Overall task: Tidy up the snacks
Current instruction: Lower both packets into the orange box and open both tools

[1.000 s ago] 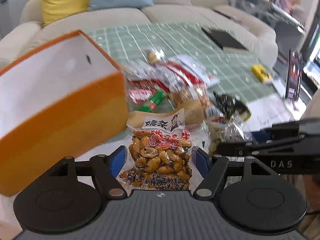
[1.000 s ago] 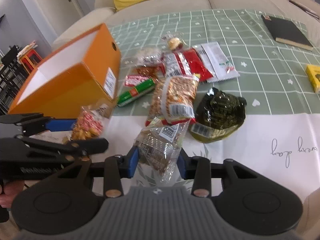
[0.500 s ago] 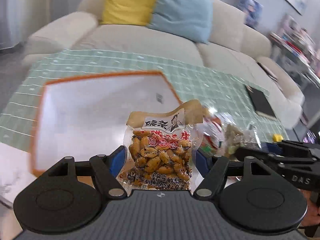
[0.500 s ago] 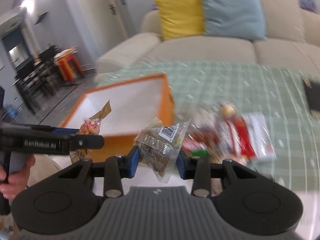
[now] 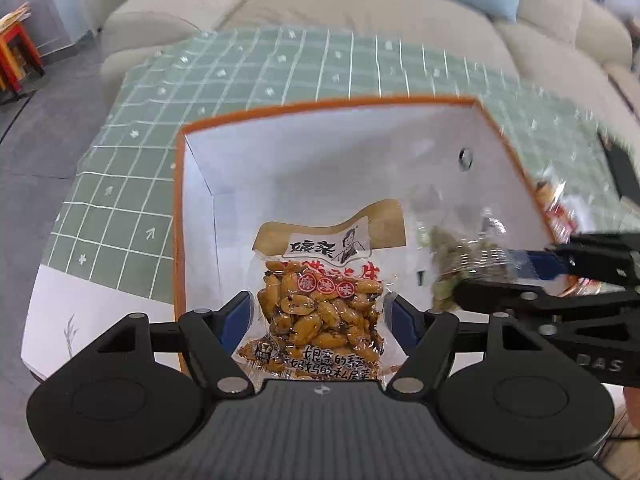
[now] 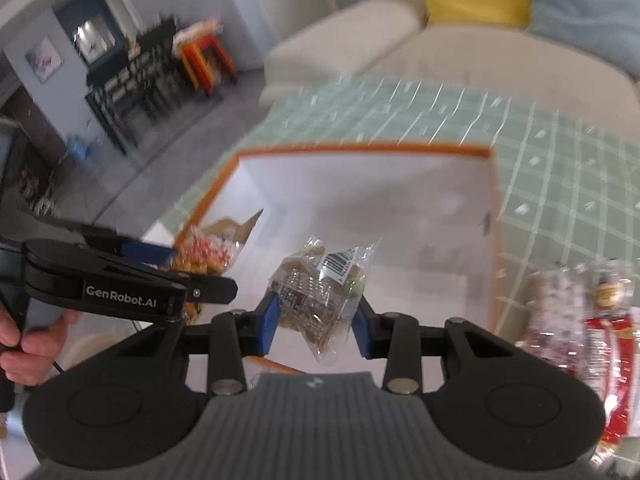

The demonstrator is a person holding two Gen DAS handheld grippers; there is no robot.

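Now the orange box (image 5: pixel 360 184) lies open beneath both grippers, its white floor straight ahead of the fingers. The left gripper (image 5: pixel 320 316) is clamped on the peanut packet (image 5: pixel 320 300), long axis pointing away, near the box's front-left corner; the right gripper (image 6: pixel 316 316) pinches the clear bag (image 6: pixel 320 292) over its middle. A second ago both hung over the tabletop beside the box; now both sit above it.
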